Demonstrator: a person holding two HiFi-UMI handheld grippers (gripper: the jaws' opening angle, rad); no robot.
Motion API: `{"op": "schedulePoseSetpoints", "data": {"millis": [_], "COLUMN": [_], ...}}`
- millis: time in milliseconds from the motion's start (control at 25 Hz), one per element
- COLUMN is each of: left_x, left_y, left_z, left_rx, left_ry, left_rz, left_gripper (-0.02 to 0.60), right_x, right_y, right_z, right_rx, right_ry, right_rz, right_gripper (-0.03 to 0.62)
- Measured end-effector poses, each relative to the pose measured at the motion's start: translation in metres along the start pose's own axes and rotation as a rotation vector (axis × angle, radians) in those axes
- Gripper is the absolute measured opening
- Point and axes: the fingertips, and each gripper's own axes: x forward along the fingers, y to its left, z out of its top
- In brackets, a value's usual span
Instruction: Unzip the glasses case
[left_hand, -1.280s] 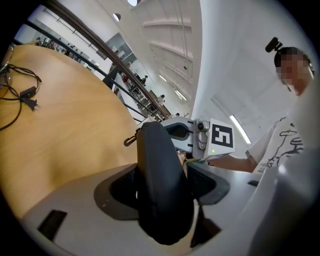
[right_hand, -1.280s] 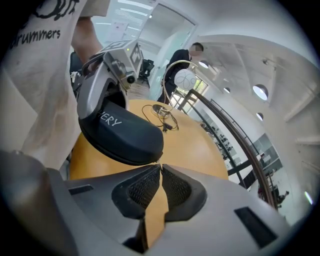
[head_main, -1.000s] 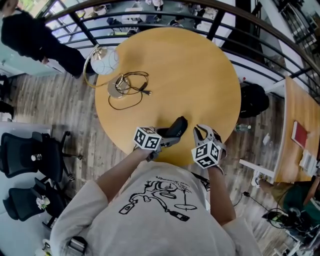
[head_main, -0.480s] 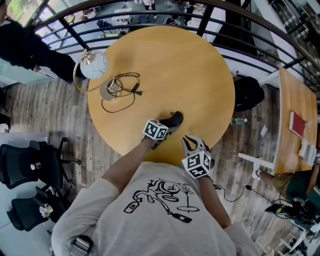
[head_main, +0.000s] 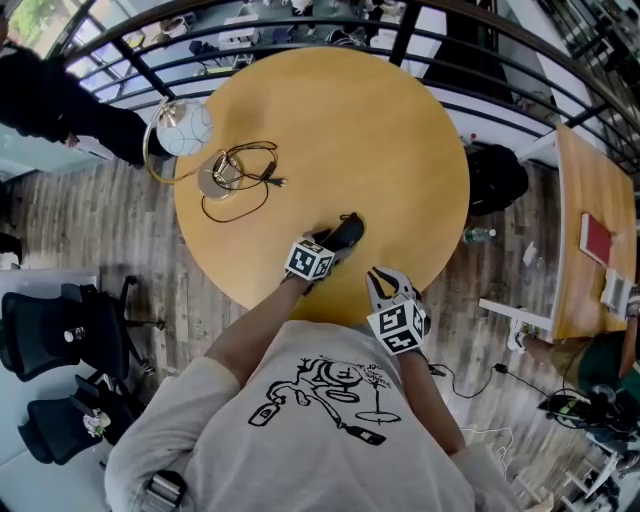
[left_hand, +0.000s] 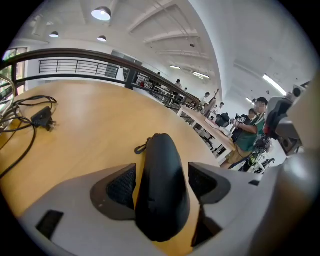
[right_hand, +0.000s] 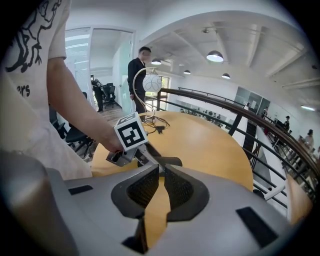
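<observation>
Lowered to the near edge of the table (head_main: 340, 130), the left gripper (head_main: 333, 248) straddles the black glasses case (left_hand: 162, 170) lying there, jaws spread and just opened wider, and should clamp it firmly before the empty, nearly closed right gripper (right_hand: 161, 187) takes the zip pull (left_hand: 141, 148).

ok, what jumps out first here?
The black case lies near the round table's near edge, with the left gripper straddling it, jaws just opened wider and not clamped. The right gripper hangs by the table edge, shut and empty. A globe lamp and cable sit at the table's far left.
</observation>
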Motion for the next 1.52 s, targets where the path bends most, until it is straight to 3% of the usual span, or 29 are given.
{"op": "schedulePoseSetpoints", "data": {"millis": [280,440,520,640,760,1000,1280,1520], "left_x": [-0.055,-0.108,-0.140,-0.187,-0.222,-0.258,-0.262,-0.261], "left_y": [0.026,0.007,-0.015,-0.049,-0.081,-0.121,-0.143,-0.138], "left_z": [0.011,0.034,0.056,0.091,0.117,0.137,0.138,0.130], "left_rx": [-0.031,-0.054,-0.066,-0.059,-0.038,0.057,0.109,0.100], "left_ry": [-0.135,-0.274,-0.377,-0.520,-0.605,-0.642,-0.642,-0.629], "left_rz": [0.118,0.102,0.077,0.066,0.048,0.053,0.051,0.071], "left_gripper": [0.321,0.308,0.235,0.068,0.014,0.009,0.009,0.009], "right_x": [-0.001,-0.009,-0.016,-0.030,-0.044,-0.074,-0.088,-0.089], "right_y": [-0.006,-0.010,-0.009,-0.007,0.000,0.015,0.032,0.037], "right_z": [0.019,0.049,0.064,0.091,0.115,0.146,0.154,0.155], "right_rx": [0.089,0.161,0.195,0.232,0.250,0.236,0.211,0.196], "right_ry": [-0.091,-0.208,-0.267,-0.349,-0.412,-0.503,-0.546,-0.541], "right_rz": [-0.006,-0.005,0.007,0.027,0.055,0.044,0.024,0.009], "right_gripper": [0.026,0.026,0.026,0.026,0.026,0.025,0.023,0.021]}}
